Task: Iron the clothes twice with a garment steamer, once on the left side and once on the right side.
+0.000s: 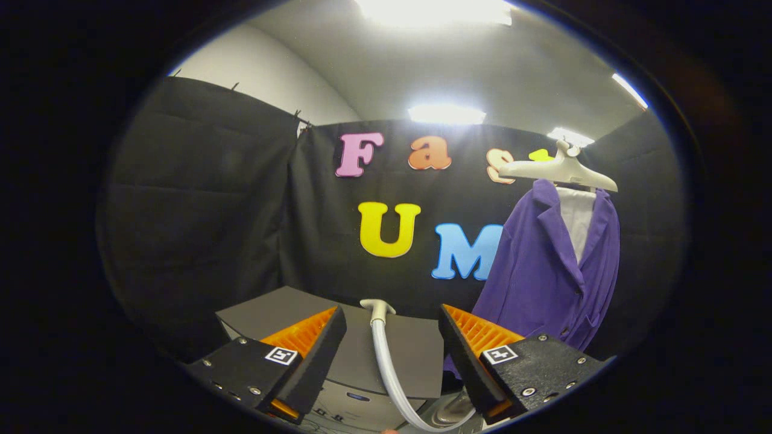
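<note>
Nothing here is offering words or numbers I can read. The gripper point(392, 313) is holding its fingers spread apart, and each is carrying a square black-and-white code patch, the left marker point(281, 355) and the right marker point(499, 354). A small blue mark point(357, 396) is showing on the steamer base point(416, 355), perhaps a logo, too blurred to read.

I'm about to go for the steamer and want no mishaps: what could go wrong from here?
1. The open claw straddles the hose, not a handle; closing now may pinch the hose.
2. The purple jacket hangs off to one side on its hanger; swinging over could drag the hose taut.
</note>
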### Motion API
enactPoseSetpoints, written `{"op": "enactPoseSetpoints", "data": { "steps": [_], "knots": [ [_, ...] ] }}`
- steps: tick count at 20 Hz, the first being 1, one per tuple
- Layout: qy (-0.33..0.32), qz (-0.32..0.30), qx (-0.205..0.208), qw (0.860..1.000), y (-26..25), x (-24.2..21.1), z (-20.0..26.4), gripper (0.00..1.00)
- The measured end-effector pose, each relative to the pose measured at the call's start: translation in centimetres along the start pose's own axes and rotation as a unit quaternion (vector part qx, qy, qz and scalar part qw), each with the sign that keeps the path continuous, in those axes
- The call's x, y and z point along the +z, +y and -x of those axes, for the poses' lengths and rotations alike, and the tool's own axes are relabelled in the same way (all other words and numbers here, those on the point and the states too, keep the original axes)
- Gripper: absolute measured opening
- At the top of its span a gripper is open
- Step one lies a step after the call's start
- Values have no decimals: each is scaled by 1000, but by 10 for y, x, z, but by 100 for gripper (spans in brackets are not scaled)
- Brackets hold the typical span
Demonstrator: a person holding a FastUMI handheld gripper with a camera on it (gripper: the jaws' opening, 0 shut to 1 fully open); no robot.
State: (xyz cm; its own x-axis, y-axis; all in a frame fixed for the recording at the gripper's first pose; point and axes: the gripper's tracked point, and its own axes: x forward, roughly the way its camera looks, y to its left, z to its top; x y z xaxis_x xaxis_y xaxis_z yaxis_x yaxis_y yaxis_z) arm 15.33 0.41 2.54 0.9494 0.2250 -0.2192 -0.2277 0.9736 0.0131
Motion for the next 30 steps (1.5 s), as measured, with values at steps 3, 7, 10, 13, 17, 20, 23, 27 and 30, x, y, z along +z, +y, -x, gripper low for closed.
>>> {"op": "enactPoseSetpoints", "data": {
  "steps": [3,7,10,13,17,20,23,27,30],
  "knots": [
    [46,-23,-7,999,12,-5,-49,95],
    [114,-45,-27,992,24,-25,-113,95],
    [164,-72,-58,982,23,-42,-160,95],
    [211,-116,-71,968,23,-61,-204,95],
    [241,-185,-59,951,30,-69,-256,92],
    [279,-207,-62,936,30,-90,-274,91],
    [324,-198,-58,923,36,-116,-286,89],
    [367,-188,-49,910,46,-148,-287,90],
    [377,-141,-65,913,39,-159,-285,88]
  ]
}}
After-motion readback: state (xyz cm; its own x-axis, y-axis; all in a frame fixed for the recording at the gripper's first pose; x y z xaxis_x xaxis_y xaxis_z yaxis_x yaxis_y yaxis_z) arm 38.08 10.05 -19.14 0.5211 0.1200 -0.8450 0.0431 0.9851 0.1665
